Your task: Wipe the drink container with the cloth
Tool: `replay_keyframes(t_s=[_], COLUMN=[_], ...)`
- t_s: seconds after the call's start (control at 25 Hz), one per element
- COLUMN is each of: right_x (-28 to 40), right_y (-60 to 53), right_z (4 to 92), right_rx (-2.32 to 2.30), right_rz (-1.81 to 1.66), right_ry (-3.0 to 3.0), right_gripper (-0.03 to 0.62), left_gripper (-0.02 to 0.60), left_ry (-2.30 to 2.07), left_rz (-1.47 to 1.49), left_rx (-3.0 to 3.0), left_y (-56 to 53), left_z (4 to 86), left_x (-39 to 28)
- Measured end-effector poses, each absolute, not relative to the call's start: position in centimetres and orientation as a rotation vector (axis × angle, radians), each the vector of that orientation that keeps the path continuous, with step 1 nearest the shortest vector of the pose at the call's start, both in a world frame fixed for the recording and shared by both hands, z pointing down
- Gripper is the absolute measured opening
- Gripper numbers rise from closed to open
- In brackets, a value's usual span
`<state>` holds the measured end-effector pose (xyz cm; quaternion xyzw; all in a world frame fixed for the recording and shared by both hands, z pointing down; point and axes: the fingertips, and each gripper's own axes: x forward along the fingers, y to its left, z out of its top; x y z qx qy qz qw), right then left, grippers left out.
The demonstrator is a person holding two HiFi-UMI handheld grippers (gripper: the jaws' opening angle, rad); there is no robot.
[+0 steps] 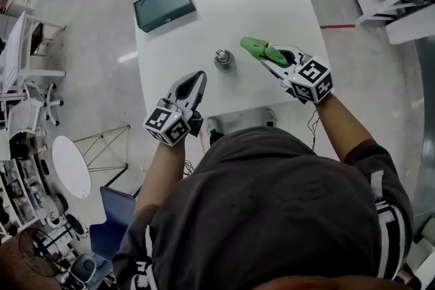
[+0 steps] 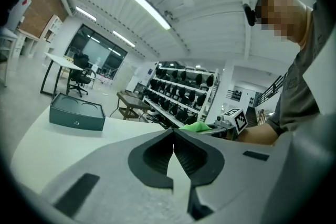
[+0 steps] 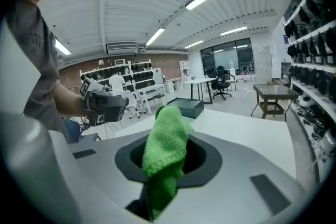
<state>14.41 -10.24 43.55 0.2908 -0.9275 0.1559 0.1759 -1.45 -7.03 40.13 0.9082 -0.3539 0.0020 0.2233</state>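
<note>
**Cloth in the right gripper, container standing between the two**

The right gripper [image 1: 275, 61] is pinching a bright green cloth [image 1: 260, 48]. Its jaws are closing on the fabric, which is sticking out past the tips and drooping over them. The left gripper [image 1: 198, 77] is holding nothing, and its jaws are meeting tip to tip. Both are being held over the white table [image 1: 285, 3]. The metal drink container [image 1: 223, 58] is standing upright between them. It is sitting just ahead and to the right of the left gripper's tips and just left of the cloth's free end, touching neither. A dark green box [image 1: 165, 5] is sitting well beyond the left gripper, near the table's far edge.
</note>
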Motion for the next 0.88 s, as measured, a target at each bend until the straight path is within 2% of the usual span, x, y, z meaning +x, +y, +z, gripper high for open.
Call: replay_keyframes(t_s=[0.88], right_x=[9.9], right_y=[-10.0], right_z=[53.5], right_rx=[0.765], right_rz=[0.511], right_ry=[-2.441], right_gripper=[0.064], left_gripper=[0.005], left_ry=[-0.902], left_rz=[0.058], left_rx=[2.435], left_y=[-6.1], left_z=[47.2], left_x=[-2.0])
